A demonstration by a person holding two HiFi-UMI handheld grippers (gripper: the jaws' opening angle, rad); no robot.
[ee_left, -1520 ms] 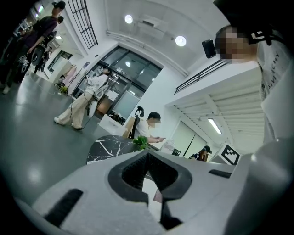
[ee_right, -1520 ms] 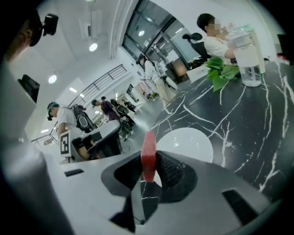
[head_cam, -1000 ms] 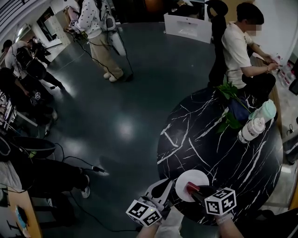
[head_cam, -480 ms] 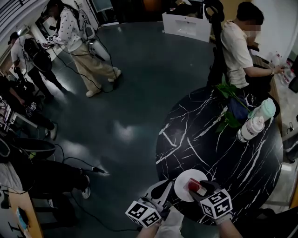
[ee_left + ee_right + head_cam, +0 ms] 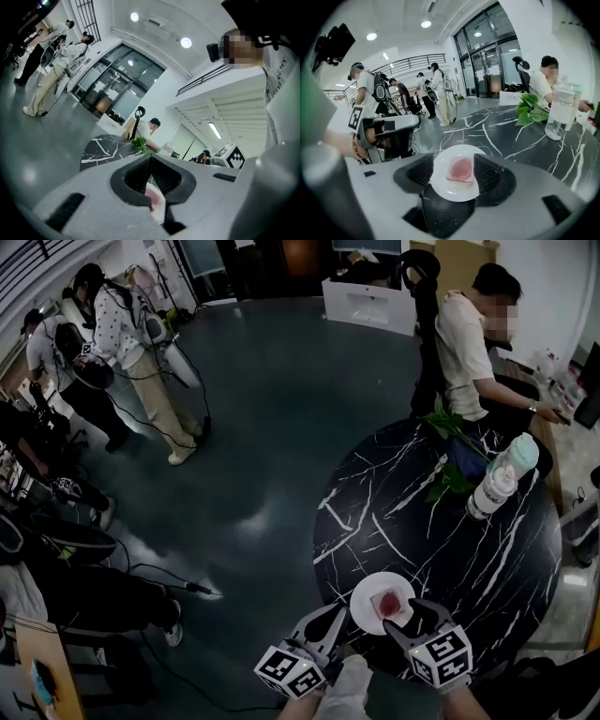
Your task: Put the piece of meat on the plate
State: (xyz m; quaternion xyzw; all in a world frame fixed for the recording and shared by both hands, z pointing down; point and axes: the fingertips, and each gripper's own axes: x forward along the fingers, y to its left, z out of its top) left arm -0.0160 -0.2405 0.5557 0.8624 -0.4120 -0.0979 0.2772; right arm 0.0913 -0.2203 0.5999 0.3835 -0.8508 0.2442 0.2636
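Lifting right gripper (image 5: pixel 411 617), jaws spreading empty, straight off the piece of meat (image 5: pixel 461 169) on the plate (image 5: pixel 454 191); keeping left gripper (image 5: pixel 337 615) closed.

Pink square meat (image 5: pixel 389 602) lies flat on white plate (image 5: pixel 367 611)
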